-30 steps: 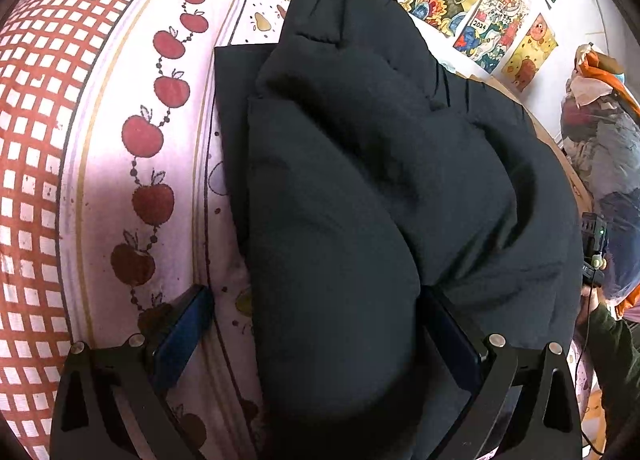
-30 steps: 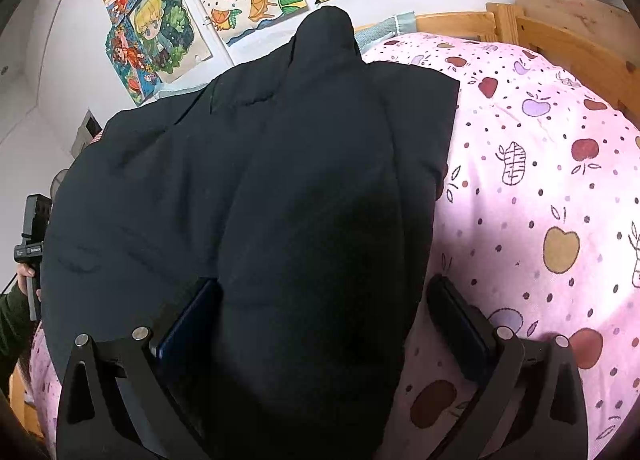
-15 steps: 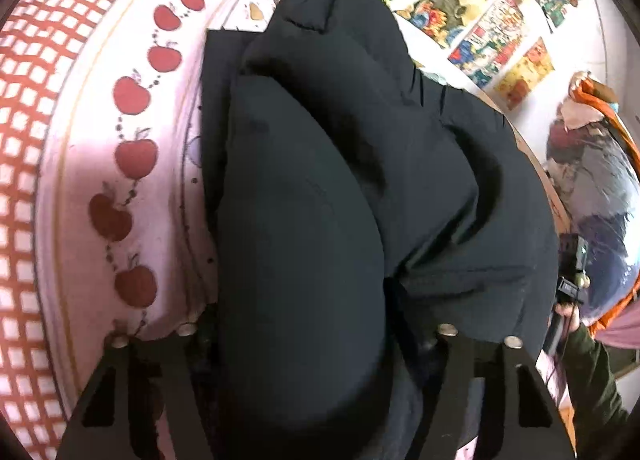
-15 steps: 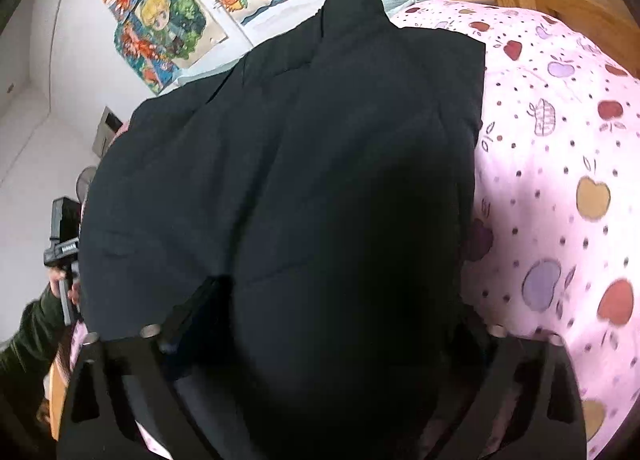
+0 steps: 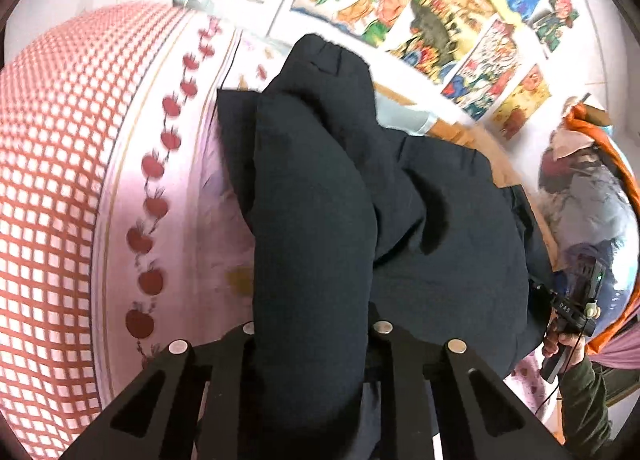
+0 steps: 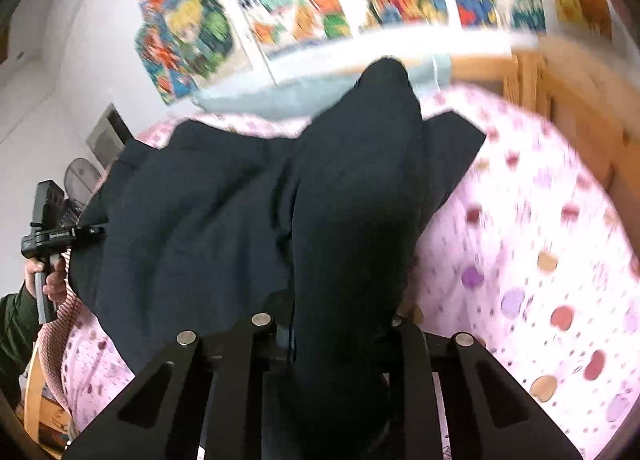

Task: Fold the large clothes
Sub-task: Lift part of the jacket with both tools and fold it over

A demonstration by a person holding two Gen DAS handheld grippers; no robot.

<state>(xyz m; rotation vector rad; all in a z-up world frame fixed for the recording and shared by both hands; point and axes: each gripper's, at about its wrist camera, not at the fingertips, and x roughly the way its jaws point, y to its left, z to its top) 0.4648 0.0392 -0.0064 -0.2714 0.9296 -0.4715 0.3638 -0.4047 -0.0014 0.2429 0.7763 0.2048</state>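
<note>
Jaws wide a second ago now closing, each clamped on near edge: left gripper (image 5: 310,334), right gripper (image 6: 332,324). Puffy black padded jacket (image 5: 320,187), frame centre on pink apple-print bedcover (image 6: 540,260), lifting; fold begins.

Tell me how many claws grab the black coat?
2. Left claw and right claw, both closing with a fold of the black coat between their jaws, at its near edge.

One black padded garment (image 5: 320,219) is seen on one pink apple-print bedspread (image 6: 540,260). Two grippers are counted, left (image 5: 312,340) and right (image 6: 332,324). One row of ten red apples (image 5: 154,165) is counted.
</note>
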